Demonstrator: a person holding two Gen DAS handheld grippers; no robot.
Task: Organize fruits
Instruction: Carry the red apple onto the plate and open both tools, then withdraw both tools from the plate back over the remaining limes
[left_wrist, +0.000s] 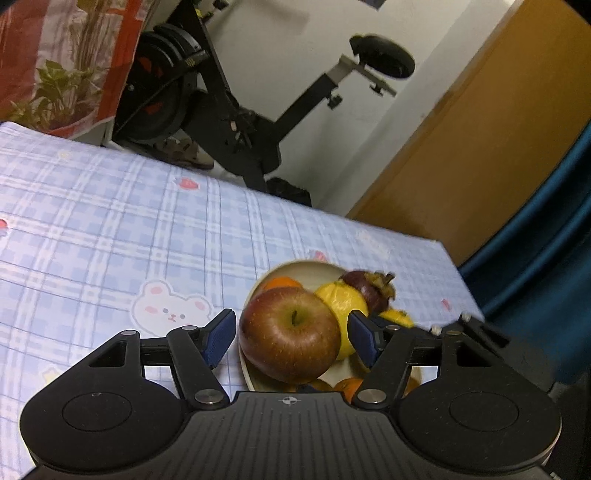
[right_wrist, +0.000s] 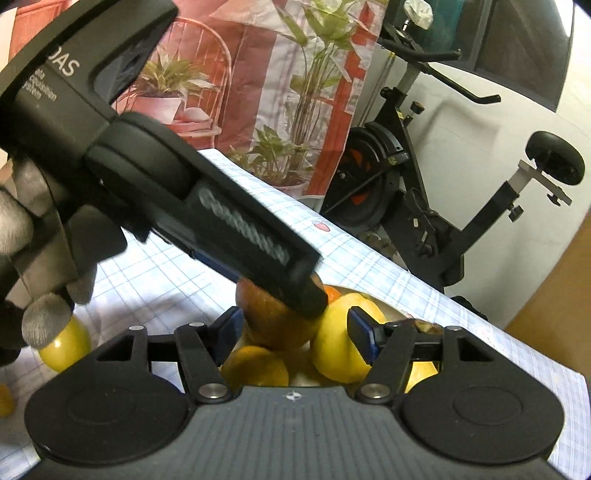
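A cream bowl (left_wrist: 295, 263) on the checked tablecloth holds a red-green apple (left_wrist: 290, 332), a yellow fruit (left_wrist: 341, 299), an orange (left_wrist: 282, 283) and a dark mangosteen (left_wrist: 369, 291). My left gripper (left_wrist: 292, 318) straddles the apple, which sits on top of the pile; thin gaps show beside both blue pads, so it is open. In the right wrist view one of its fingers (right_wrist: 258, 240) crosses over the apple (right_wrist: 273, 325). My right gripper (right_wrist: 295, 315) hovers open just in front of the bowl, its right pad before the yellow fruit (right_wrist: 340, 343).
Another yellow fruit (right_wrist: 64, 347) lies on the cloth at the left, under a gloved hand (right_wrist: 22, 229). The table's far edge (left_wrist: 258, 192) runs close behind the bowl. Beyond it stand an exercise bike (left_wrist: 221, 110), a wooden door (left_wrist: 480, 140) and a blue curtain (left_wrist: 546, 258).
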